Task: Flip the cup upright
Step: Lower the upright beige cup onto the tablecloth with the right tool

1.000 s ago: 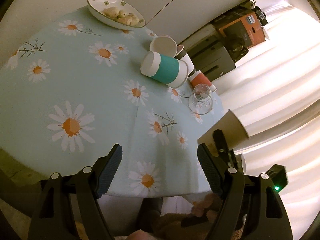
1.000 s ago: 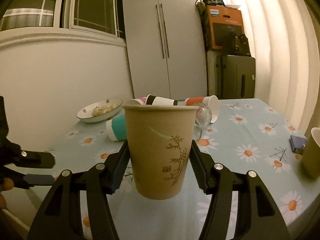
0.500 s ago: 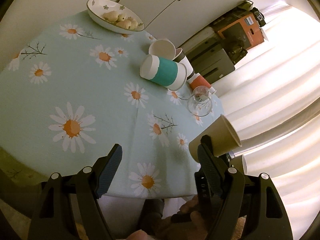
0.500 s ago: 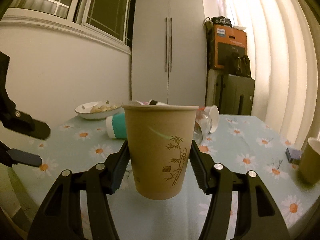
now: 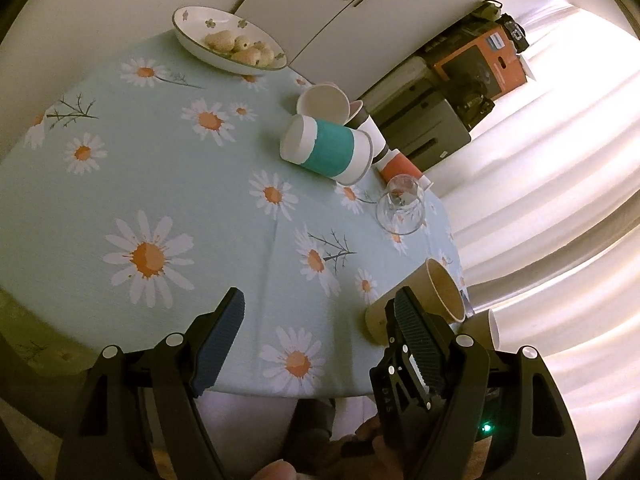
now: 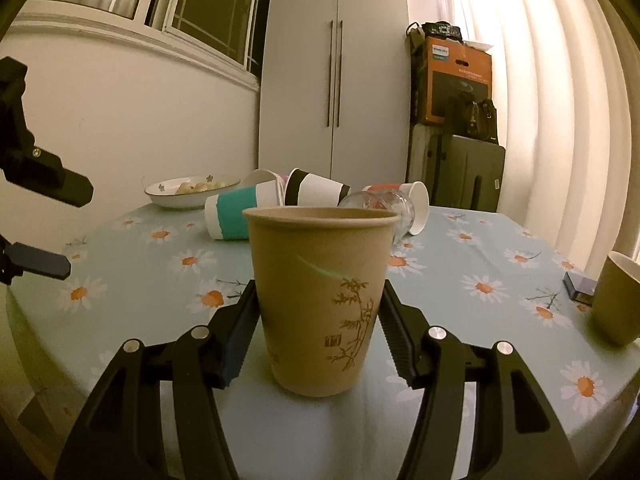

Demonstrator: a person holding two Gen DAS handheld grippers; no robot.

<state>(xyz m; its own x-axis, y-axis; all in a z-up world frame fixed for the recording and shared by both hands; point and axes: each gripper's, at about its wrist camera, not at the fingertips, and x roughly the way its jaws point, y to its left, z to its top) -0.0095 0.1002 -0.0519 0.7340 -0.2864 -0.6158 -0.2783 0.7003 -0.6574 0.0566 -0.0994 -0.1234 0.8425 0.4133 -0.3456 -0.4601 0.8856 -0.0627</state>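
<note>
A brown paper cup (image 6: 320, 300) with a bamboo print stands upright between the fingers of my right gripper (image 6: 316, 336), low over the daisy tablecloth (image 6: 480, 248) near the table's front edge. The pads sit against its sides. The same cup shows in the left wrist view (image 5: 436, 300), partly behind my left finger. My left gripper (image 5: 320, 332) is open and empty, held above the near edge of the table. Its fingers (image 6: 40, 264) show at the left of the right wrist view.
Several cups lie on their sides mid-table: a teal-banded one (image 5: 328, 152), a black-and-white one (image 6: 316, 192), an orange one (image 5: 400, 168), and a clear glass (image 5: 400, 208). A bowl of food (image 5: 228, 44) sits at the far edge. An upright olive cup (image 6: 616, 300) stands at right beside a small dark box (image 6: 578, 286).
My right gripper has lowered the brown cup toward the tablecloth, holding it upright. My left gripper has stayed open over the near edge, drifting slightly.
</note>
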